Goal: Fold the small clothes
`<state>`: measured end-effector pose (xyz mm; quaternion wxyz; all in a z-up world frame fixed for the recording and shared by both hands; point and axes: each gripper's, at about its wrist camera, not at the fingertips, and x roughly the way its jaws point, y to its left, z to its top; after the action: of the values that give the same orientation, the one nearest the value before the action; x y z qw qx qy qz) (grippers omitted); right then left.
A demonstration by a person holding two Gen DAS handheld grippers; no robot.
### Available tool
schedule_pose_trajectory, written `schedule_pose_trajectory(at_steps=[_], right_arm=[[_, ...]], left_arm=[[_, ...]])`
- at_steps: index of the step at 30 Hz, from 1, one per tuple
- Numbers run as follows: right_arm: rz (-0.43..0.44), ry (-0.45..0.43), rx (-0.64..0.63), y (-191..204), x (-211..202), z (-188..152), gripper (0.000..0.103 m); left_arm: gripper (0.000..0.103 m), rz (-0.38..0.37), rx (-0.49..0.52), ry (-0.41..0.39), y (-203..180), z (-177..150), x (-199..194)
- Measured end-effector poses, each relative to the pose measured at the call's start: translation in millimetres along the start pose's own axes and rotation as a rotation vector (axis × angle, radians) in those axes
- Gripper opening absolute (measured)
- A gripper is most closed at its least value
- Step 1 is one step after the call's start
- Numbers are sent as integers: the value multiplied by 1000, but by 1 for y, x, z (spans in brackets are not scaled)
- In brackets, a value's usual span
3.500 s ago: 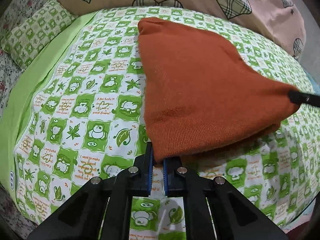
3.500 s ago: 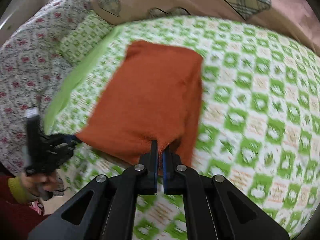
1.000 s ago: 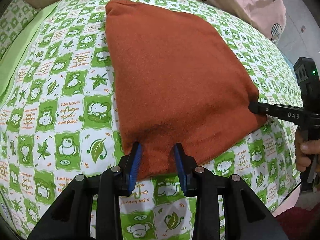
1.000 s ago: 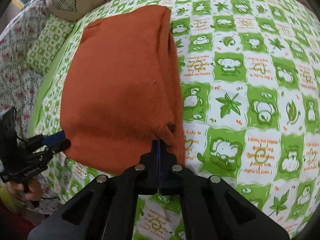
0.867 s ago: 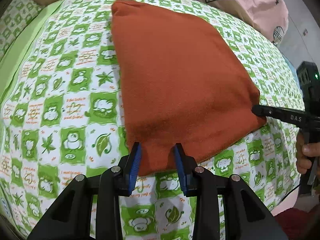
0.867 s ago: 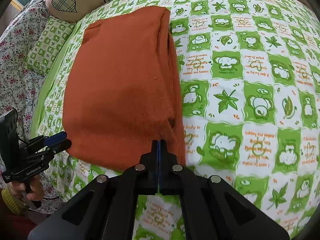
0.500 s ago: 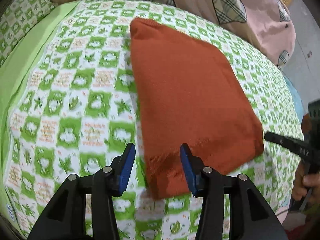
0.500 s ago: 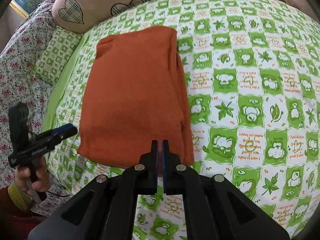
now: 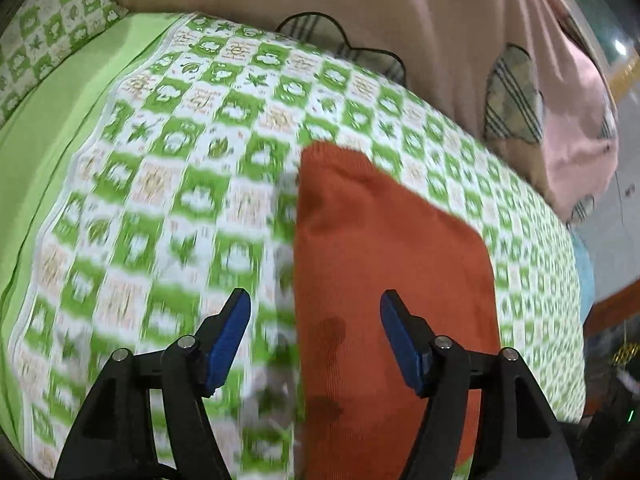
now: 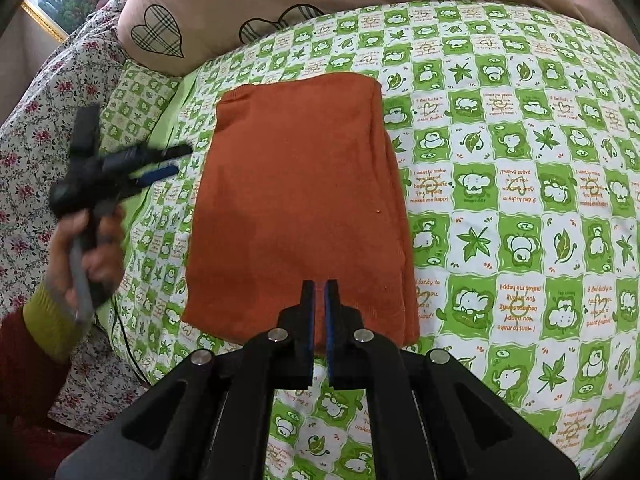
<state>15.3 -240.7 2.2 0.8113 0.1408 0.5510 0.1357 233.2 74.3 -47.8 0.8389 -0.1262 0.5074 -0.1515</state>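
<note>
With the orange garment [image 10: 296, 208] laid folded on the green-checked bedspread [image 10: 520, 184], the left gripper [image 9: 314, 320] fingers spread and empty, the right gripper [image 10: 319, 292] fingers together, the near hem could be dragged and the fold undone.

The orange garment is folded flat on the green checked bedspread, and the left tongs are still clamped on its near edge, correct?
Not quite. The orange garment does lie folded flat on the green checked bedspread, but the left tongs stand open and clear of it, their jaws having just been opening with nothing gripped, as the left wrist view shows.
</note>
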Motion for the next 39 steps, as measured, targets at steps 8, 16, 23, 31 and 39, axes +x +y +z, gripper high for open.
schedule_pose_trajectory(at_steps=[8,16,23,31,39], right_arm=[[-12,18,25,-2,11,4,5],[-19,30,49,-7,24,14,5],[-7,10,46,-4,19,21,5],[12,-7,8,6,5,17,5],[-25,-74,-49,19,-9,6,64]], left_arm=[[73,-34,-60,51,19,61,66],[12,21,27,7,9,85,87],[14,112,76,-30,-6,84,74],[33,85,81,-40,-12,24,9],[66,122,129,12,-28,-86,-39]])
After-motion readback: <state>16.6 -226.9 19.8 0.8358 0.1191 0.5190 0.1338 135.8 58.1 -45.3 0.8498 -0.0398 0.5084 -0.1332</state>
